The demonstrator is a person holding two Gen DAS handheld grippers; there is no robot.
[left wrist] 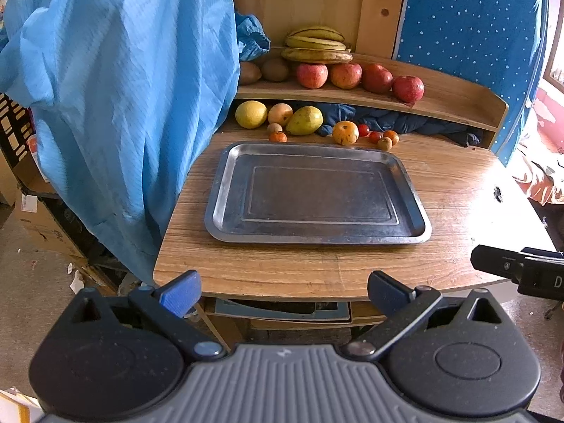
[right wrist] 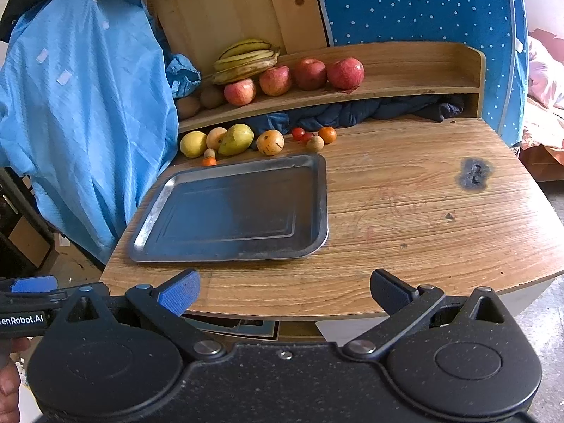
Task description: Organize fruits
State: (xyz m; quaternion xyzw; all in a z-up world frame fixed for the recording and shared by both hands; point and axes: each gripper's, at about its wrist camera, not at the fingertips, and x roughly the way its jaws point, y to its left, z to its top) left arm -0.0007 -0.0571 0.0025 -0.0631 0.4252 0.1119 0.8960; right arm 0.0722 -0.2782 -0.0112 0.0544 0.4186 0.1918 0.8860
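Left gripper: my jaws spread wide, holding nothing, short of the desk edge.
Right gripper: likewise wide apart and empty.
Fruits: loose ones at 12 o'clock beyond the bare tray; apples and bananas on the shelf.
Writing: "enRobot.AI" on my left gripper, right view only.
Burn mark: plain only in the right view.

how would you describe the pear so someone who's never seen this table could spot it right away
Start at the metal tray on the wooden table, then look just past its far edge to the row of loose fruit under the shelf. The pear lies there between a pale peach-coloured fruit and a spotted orange one. It is the only green-yellow, tapered fruit; its neighbours are all round.
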